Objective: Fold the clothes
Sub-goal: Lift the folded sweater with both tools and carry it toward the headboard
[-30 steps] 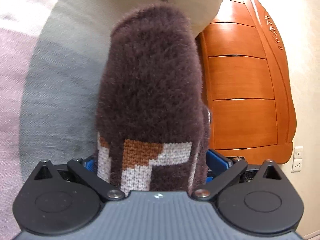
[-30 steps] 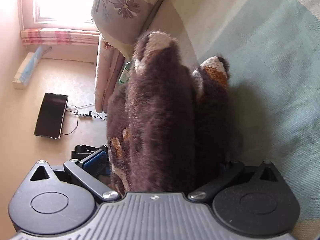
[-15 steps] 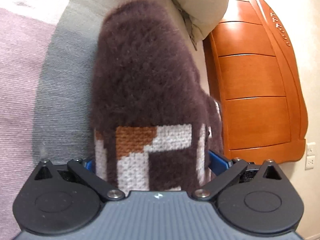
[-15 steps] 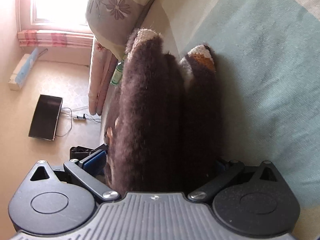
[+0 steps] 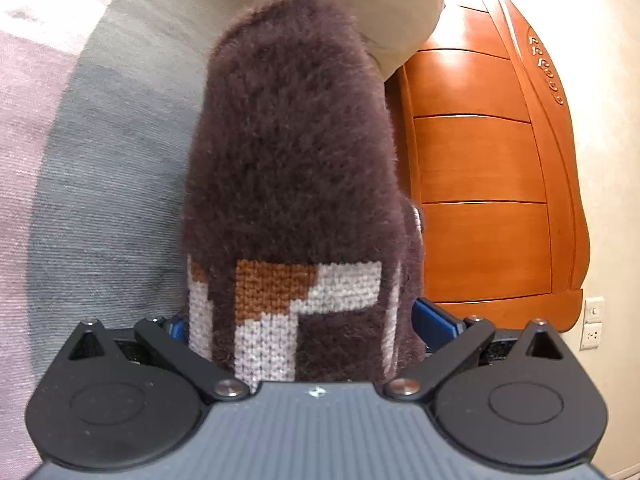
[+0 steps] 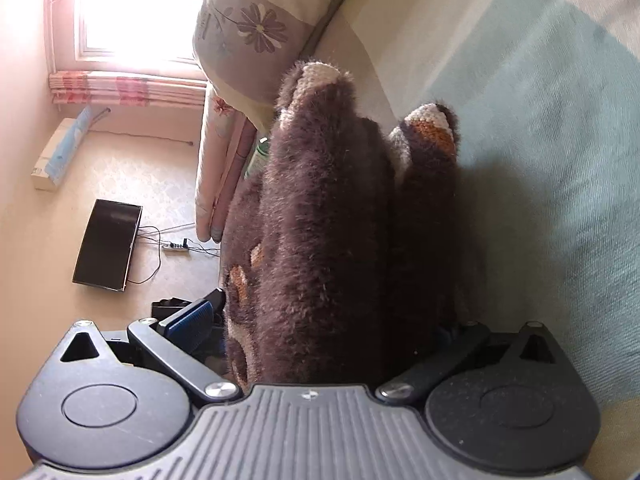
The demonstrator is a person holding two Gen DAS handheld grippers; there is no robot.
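A fuzzy dark-brown knit garment [image 5: 296, 152] with orange and cream blocks fills the middle of both wrist views. My left gripper [image 5: 298, 320] is shut on its patterned edge, with the blue pads [image 5: 434, 316] pressed against its sides. The garment hangs over the striped bed cover [image 5: 100, 184]. In the right wrist view the same garment [image 6: 332, 220] is bunched in upright folds with cream-orange tips. My right gripper [image 6: 320, 320] is shut on it, and only the left blue pad [image 6: 192, 316] shows.
A cream pillow [image 5: 384, 8] lies just beyond the garment. An orange wooden dresser [image 5: 488, 168] stands to the right. In the right wrist view a floral pillow [image 6: 256, 32] sits at the bed edge, with a black screen [image 6: 106, 244] and cables on the floor below the window.
The garment swayed left half a second ago and is back near centre in the left view. In the right view it dropped away slightly, showing more of the floral pillow.
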